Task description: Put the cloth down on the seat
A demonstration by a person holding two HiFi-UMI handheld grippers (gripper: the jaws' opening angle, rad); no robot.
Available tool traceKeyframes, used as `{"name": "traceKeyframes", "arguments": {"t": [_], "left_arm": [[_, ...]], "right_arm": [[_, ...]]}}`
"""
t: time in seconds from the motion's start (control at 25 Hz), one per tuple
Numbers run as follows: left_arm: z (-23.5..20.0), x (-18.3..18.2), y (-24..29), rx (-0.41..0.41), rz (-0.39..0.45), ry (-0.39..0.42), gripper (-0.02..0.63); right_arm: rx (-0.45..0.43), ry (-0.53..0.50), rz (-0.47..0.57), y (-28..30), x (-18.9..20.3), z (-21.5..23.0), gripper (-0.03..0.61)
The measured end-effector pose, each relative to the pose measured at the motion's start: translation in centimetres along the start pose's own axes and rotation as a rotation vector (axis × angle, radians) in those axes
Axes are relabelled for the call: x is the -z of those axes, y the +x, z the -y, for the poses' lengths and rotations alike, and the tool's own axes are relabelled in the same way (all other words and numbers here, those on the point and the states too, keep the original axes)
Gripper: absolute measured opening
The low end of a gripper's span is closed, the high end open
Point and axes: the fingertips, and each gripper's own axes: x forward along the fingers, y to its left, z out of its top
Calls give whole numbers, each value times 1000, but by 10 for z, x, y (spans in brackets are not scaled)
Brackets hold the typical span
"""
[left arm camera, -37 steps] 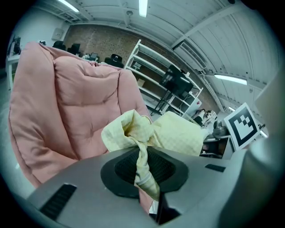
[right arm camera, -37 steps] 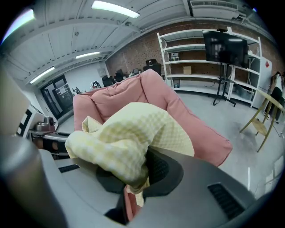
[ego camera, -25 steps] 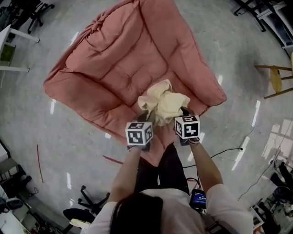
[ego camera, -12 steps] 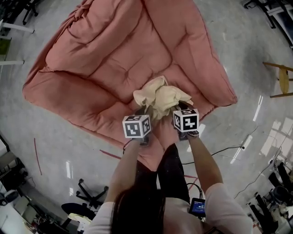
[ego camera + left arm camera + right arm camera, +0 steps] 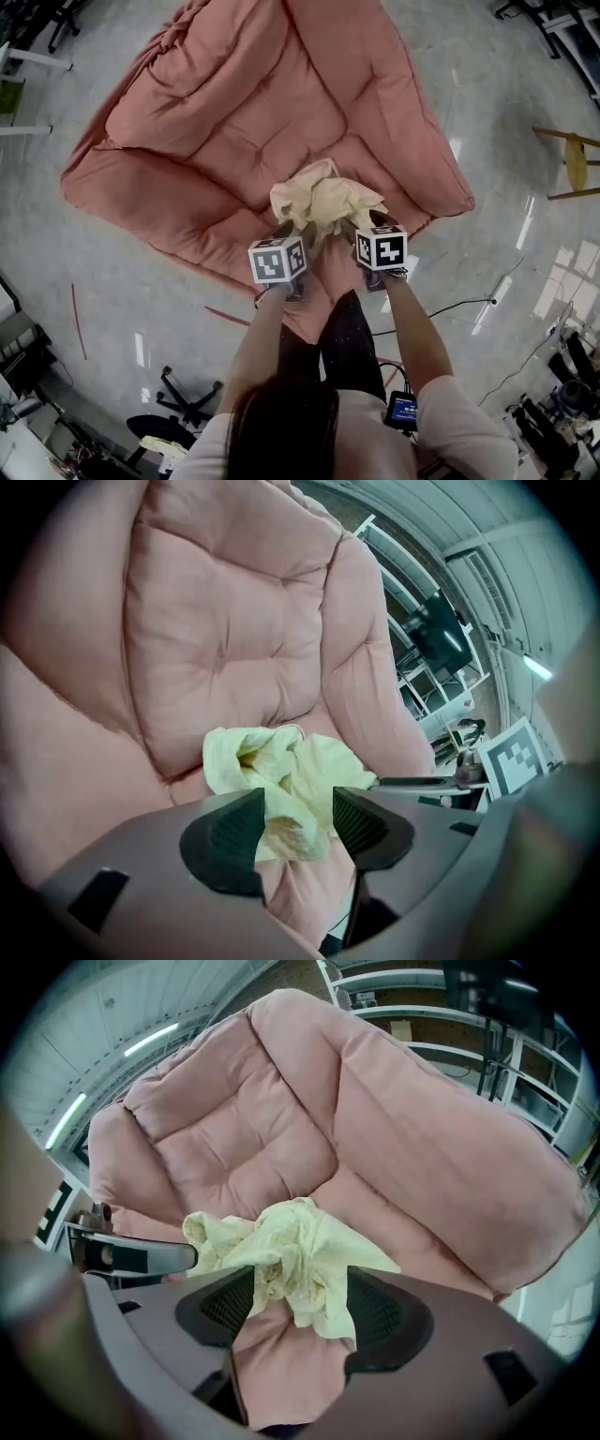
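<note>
We're holding both grippers side by side at the front edge of the seat (image 5: 234, 122). The cloth (image 5: 323, 202) is sitting crumpled on the cushion just in from that edge, about midway along it. The left gripper (image 5: 298, 822) is opening its jaws, with a loose fold of the cloth lying between them. The right gripper (image 5: 298, 1309) is doing the same, jaws spreading and the cloth's near edge drooping between the pads. Neither one is squeezing it, as far as we're seeing.
</note>
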Motion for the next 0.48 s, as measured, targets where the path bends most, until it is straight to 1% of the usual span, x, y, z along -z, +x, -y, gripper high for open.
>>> {"name": "traceKeyframes", "arguments": {"t": [0.08, 0.12, 0.24, 0.36, 0.48], "left_arm": [[12, -6, -17, 20, 18, 6, 221], [19, -11, -26, 27, 31, 24, 221], [39, -33, -53, 28, 82, 107, 221], [60, -58, -84, 33, 163, 175, 221], [89, -77, -115, 66, 233, 236, 221]], "right_arm": [[-14, -3, 22, -21, -4, -5, 296], [-19, -9, 40, -32, -9, -8, 296], [-17, -38, 106, -66, -30, -17, 296], [-6, -59, 154, -96, -47, -30, 295], [-18, -66, 201, -126, -59, -48, 295]]}}
